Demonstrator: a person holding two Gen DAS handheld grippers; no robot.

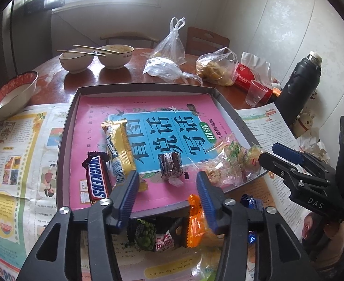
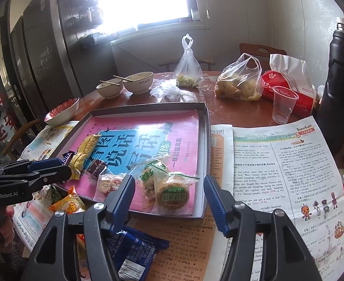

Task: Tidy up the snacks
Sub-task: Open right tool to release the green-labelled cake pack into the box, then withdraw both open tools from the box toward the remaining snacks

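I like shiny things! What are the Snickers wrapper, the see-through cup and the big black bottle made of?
The Snickers wrapper looks like glossy plastic film: it crinkles at the ends and catches light. The cup seems thin clear plastic, since you see the red pack through it. The black bottle has a matte dark coat, probably over metal, though that is a guess.

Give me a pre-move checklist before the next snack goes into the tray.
1. Left gripper jaws open, nothing between them: ok.
2. Right gripper jaws open, nothing between them: ok.
3. Bare space left in the tray: ok.
4. Loose snacks outside the tray within view, orange packet and blue packet: ok.
5. Snickers bar lying inside the tray: ok.
6. All snacks sorted: not ok.
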